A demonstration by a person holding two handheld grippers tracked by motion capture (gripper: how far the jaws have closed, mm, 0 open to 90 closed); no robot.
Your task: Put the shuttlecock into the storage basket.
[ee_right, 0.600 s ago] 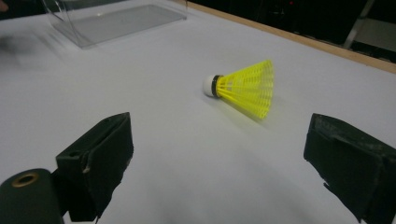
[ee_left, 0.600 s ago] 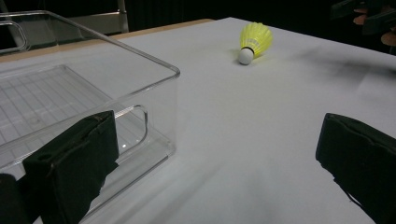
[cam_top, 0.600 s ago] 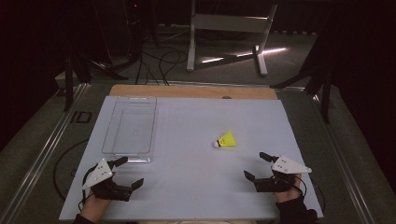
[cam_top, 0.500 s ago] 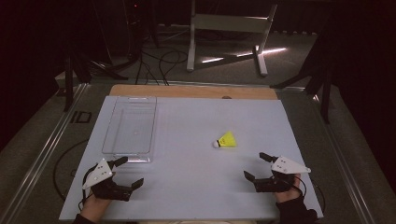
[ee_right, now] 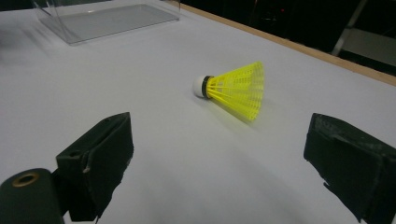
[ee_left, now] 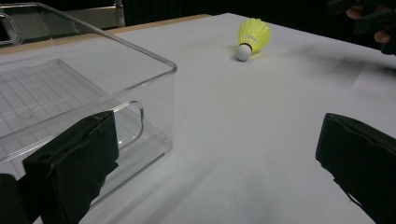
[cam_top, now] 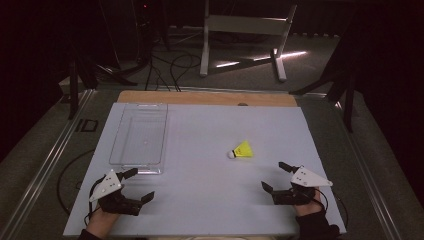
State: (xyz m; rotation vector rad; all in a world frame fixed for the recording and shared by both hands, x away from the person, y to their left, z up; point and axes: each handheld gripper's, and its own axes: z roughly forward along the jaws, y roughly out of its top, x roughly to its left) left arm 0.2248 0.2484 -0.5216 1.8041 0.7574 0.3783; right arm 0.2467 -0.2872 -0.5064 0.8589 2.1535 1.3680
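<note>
Yellow plastic shuttlecock with a white rounded cork tip and a black band point(cam_top: 242, 150) lying on its side on the white sheet covering the desk point(cam_top: 210, 200), right of centre, cork end pointing toward the left side in the high view, skirt flared toward the right. Seen close in the right gripper view point(ee_right: 233, 89), resting ahead of and between the two black fingers, well clear of both. Right gripper point(cam_top: 279, 176) held low over the sheet at the near right corner, nearest of the two to the shuttlecock, fingers point(ee_right: 100, 158) spread wide apart with nothing between them, grey three-cornered plate on top. Left gripper point(cam_top: 136, 184) held low at the near left corner, fingers point(ee_left: 74, 165) likewise spread wide and holding nothing, one of them just in front of the near end wall of a clear rectangular plastic bin point(cam_top: 138, 140). Bin standing upright on the left part of the sheet, long side running away from the person, ribbed floor and a cut-out handle visible in its near wall point(ee_left: 140, 88). Shuttlecock well apart from the bin, far across the sheet in the left gripper view point(ee_left: 252, 37). Strip of bare wooden desk edge point(cam_top: 200, 97) along the far side of the sheet; beyond it a dark floor with cables point(cam_top: 165, 65) and a white metal stand point(cam_top: 245, 37).
</note>
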